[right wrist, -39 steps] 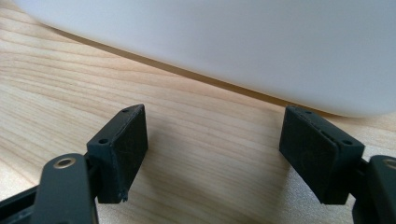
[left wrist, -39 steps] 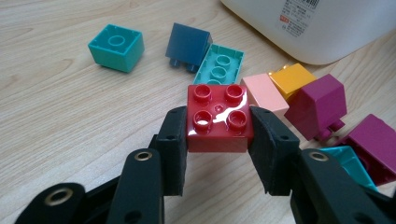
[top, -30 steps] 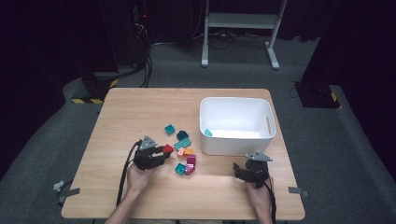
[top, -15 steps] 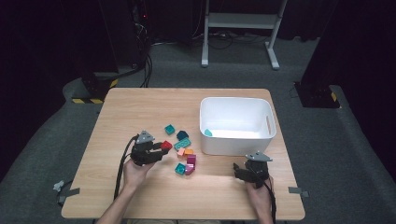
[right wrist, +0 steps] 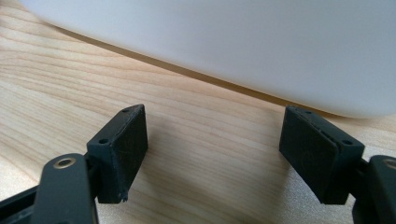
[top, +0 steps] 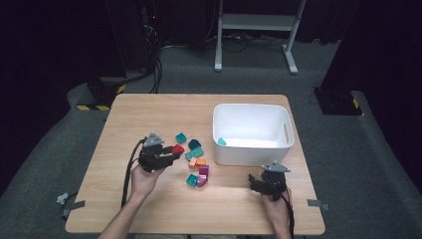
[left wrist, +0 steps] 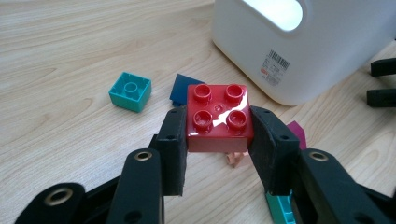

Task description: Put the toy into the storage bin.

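Observation:
My left gripper (top: 170,155) is shut on a red four-stud brick (top: 177,148) and holds it above the table, left of the loose bricks. In the left gripper view the red brick (left wrist: 217,116) sits studs up, squeezed between the two black pads (left wrist: 175,140). My right gripper (top: 268,182) rests near the table's front edge, just in front of the white bin (top: 283,149). In the right gripper view its fingers (right wrist: 122,149) stand wide apart over bare wood, with the bin's wall (right wrist: 233,46) right ahead.
Loose bricks lie between the grippers: a teal one (top: 180,137), a dark blue one (top: 194,144), a flat teal one (top: 194,153), an orange one (top: 200,162), a magenta one (top: 203,172) and another teal one (top: 191,179). A teal piece (top: 221,142) lies in the bin.
My left gripper has risen off the table with the red brick in its jaws. The right gripper has stayed where it was.

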`<state>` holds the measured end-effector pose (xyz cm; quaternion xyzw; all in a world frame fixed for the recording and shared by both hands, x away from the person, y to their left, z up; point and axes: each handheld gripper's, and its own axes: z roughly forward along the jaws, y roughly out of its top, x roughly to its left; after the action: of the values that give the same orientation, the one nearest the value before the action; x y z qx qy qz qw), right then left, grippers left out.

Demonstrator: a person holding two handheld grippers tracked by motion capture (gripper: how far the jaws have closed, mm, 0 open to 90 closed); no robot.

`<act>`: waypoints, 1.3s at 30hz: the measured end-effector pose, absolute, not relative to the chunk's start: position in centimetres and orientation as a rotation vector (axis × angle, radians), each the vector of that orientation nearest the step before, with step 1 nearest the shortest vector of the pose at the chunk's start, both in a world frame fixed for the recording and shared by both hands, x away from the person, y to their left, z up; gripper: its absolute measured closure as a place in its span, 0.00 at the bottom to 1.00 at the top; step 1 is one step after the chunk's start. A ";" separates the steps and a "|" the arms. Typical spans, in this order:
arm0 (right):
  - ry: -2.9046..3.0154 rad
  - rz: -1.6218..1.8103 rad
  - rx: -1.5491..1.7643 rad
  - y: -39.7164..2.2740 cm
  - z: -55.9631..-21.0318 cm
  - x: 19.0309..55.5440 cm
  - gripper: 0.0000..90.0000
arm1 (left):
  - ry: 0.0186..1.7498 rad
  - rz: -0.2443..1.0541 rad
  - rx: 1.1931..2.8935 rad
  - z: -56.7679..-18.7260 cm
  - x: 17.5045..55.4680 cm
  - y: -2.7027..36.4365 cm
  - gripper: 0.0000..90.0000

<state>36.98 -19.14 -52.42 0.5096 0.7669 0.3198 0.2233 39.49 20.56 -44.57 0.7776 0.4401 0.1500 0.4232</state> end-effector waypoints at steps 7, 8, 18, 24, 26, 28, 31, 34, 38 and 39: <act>2.117 0.884 1.406 -19.1 -52.4 37.0 0.26 | 1.060 0.345 1.922 -43.2 40.1 20.2 0.65; 2.117 0.884 1.406 -19.1 -52.4 37.0 0.26 | 1.051 0.345 1.927 -43.0 40.2 20.0 0.65; 2.117 0.884 1.406 -19.1 -52.4 37.0 0.26 | 1.011 0.317 1.928 -41.3 41.2 19.4 0.65; 2.119 0.883 1.407 -19.1 -52.4 37.0 0.26 | 0.995 0.302 1.908 -40.2 41.7 19.3 0.65; 2.118 0.884 1.407 -19.1 -52.4 37.0 0.26 | 0.988 0.296 1.904 -39.8 41.9 19.2 0.65; 2.117 0.884 1.406 -19.1 -52.4 37.0 0.26 | 0.979 0.297 1.906 -39.4 42.1 19.1 0.65; 2.117 0.884 1.406 -19.1 -52.4 37.0 0.26 | 0.965 0.283 1.900 -38.9 42.4 18.9 0.65; 2.118 0.884 1.406 -19.1 -52.4 37.0 0.26 | 0.957 0.280 1.902 -38.4 42.6 18.6 0.65; 2.119 0.884 1.406 -19.1 -52.4 37.0 0.26 | 0.934 0.281 1.923 -38.0 43.1 18.3 0.65; 2.119 0.884 1.407 -19.1 -52.4 37.0 0.26 | 0.928 0.281 1.928 -37.8 43.1 18.2 0.65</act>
<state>36.97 -19.14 -52.43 0.5094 0.7671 0.3201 0.2227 43.15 18.20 -37.83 0.7875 0.3792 0.1149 0.4721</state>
